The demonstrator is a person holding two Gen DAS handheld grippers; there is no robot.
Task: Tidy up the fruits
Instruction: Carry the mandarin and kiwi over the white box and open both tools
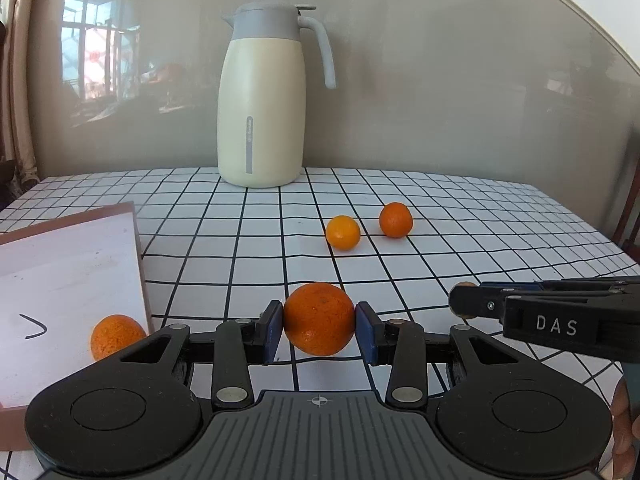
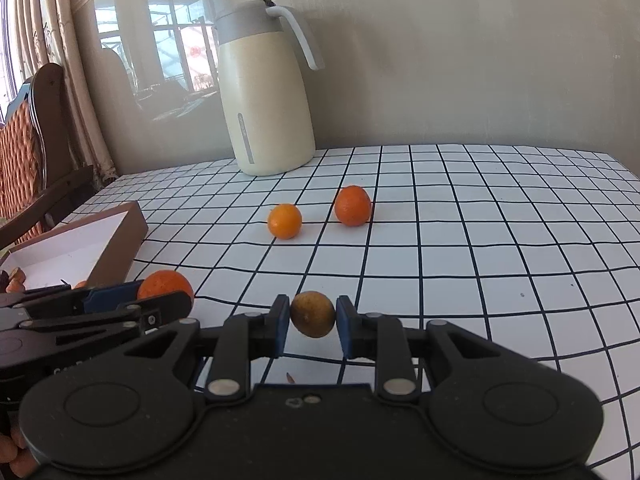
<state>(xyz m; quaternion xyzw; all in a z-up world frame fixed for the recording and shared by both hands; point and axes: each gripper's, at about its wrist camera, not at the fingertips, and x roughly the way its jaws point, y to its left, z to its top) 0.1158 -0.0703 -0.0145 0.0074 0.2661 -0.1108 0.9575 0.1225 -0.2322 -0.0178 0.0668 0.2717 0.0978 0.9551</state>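
My left gripper [image 1: 319, 326] is shut on a large orange [image 1: 319, 319] and holds it just above the checked tablecloth, right of a brown box [image 1: 136, 240]. My right gripper [image 2: 312, 320] is shut on a small brownish-yellow fruit [image 2: 312, 314]; it shows from the side in the left wrist view [image 1: 460, 302]. Two small oranges [image 1: 343, 232] [image 1: 395, 219] lie on the cloth further back, also in the right wrist view [image 2: 284, 221] [image 2: 352, 205]. Another orange [image 1: 114, 334] lies beside the box wall. The left gripper's orange shows in the right wrist view [image 2: 160, 285].
A cream thermos jug [image 1: 262, 100] with a grey lid stands at the back by the wall, also in the right wrist view [image 2: 266, 96]. The brown box has a white inside [image 2: 64, 256] holding some small fruit at its near end. A wooden chair [image 2: 28, 148] stands at the left.
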